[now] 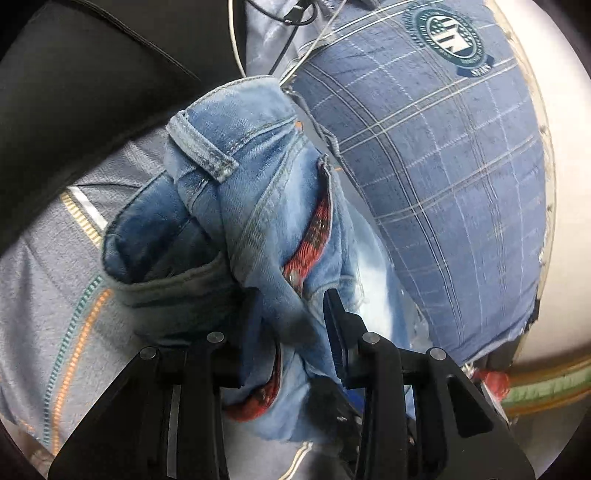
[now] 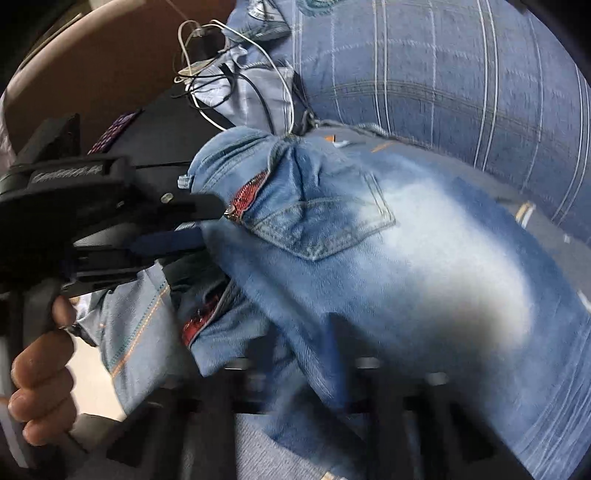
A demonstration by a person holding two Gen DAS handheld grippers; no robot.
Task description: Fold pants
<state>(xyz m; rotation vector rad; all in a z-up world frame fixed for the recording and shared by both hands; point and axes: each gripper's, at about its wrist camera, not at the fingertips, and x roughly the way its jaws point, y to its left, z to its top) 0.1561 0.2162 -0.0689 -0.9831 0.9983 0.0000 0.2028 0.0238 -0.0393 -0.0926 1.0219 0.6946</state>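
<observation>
The left hand-held gripper [image 1: 295,332] is closed on the bunched waist of the jeans [image 1: 258,206], probably to lift them off the bed beside the checked pillow [image 1: 443,166]. The right hand-held gripper [image 2: 306,373] is hidden under the denim, so I cannot tell its opening.

Black plastic fingers [image 1: 334,314] with round silver rivets; bare-skinned hand [image 2: 40,376]

I see a blue plaid pillow [image 1: 443,155] with a round green crest [image 1: 448,31] near its top. White and black cables [image 2: 236,70] are tangled just beside it. A grey striped bedsheet [image 1: 48,280] lies underneath. There's a dark cushion [image 1: 74,74] on the left.
</observation>
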